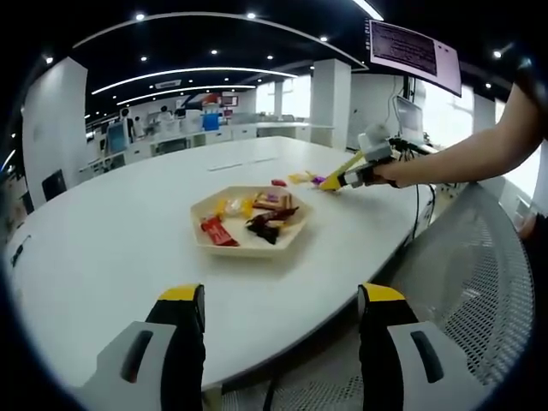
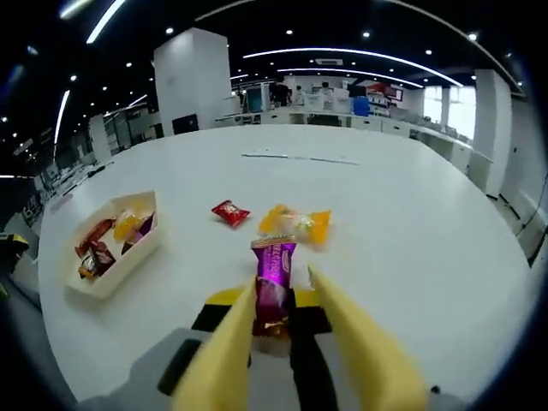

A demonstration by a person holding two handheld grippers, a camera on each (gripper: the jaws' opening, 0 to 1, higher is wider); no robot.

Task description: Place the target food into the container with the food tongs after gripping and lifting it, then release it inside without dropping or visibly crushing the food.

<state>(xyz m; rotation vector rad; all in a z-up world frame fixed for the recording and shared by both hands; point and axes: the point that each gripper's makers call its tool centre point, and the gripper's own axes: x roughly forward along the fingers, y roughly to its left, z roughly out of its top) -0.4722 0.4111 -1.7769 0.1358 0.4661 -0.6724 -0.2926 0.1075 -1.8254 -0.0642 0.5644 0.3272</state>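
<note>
Right now the purple candy lies on the white counter between the yellow tongs of the right hand-held gripper, which look parted, not yet pinching. Its long axis runs near-to-far, sealed end pointing far. An off-centre squeeze could flip or crush it short of the tray. The left hand-held gripper hangs open, empty.

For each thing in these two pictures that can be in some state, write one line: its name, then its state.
Tray: on the table, holding several wrapped sweets.
Purple sweet: lying on the table between the tong arms, not gripped.
Yellow sweet: loose on the table.
Red sweet: loose on the table.
Tongs: spread apart.
Left gripper: open, holding nothing.
</note>
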